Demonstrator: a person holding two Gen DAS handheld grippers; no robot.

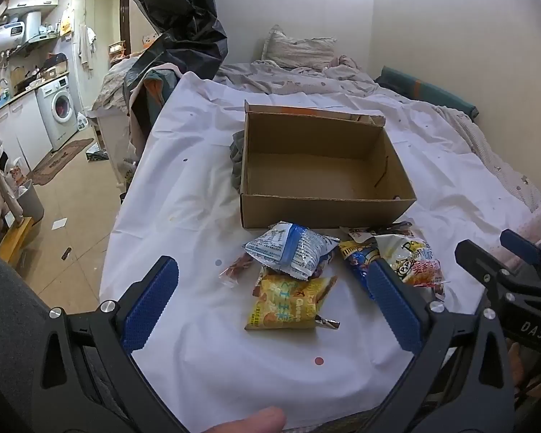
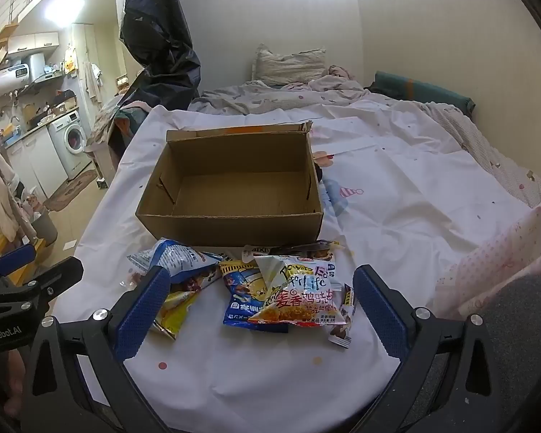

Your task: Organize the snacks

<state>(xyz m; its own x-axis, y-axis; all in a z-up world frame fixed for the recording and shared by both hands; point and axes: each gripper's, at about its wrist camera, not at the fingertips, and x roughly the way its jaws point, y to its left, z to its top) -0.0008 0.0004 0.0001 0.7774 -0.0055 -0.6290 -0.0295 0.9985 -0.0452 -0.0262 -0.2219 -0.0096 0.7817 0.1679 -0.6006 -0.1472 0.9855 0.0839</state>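
Blue-padded left tongs (image 1: 274, 303) sit lowest in the left wrist view, spread wide and released, nothing between the pads, with a fingertip (image 1: 256, 420) peeking in at the bottom edge. Right tongs (image 2: 261, 310) are just as wide apart in their own view, gripping nothing, hanging above the snack pile.

Everything sits on a white sheet (image 1: 198, 198) dotted with small coloured spots, spread over a bed. Cardboard box (image 1: 324, 166) is our landmark: open at the top, bare inside, flaps up at the back. Snacks lie just in front of the box on the sheet: a white-and-blue packet (image 1: 292, 250) closest to its front wall, a yellow cheese packet (image 1: 288, 306) nearer the camera from there, and a white packet with red lettering (image 2: 299, 296) toward the box's right front corner, overlapping a blue packet (image 2: 241, 288). A grey cloth (image 1: 237, 158) pokes out at the box's left side.

Behind the box, a rumpled quilt and a pillow (image 1: 299, 48) against the wall. Left of the box, a black plastic bag (image 1: 184, 18) rises tall, and beyond it, across a tiled floor, a washing machine (image 1: 59, 108) stands under a counter (image 1: 25, 92).
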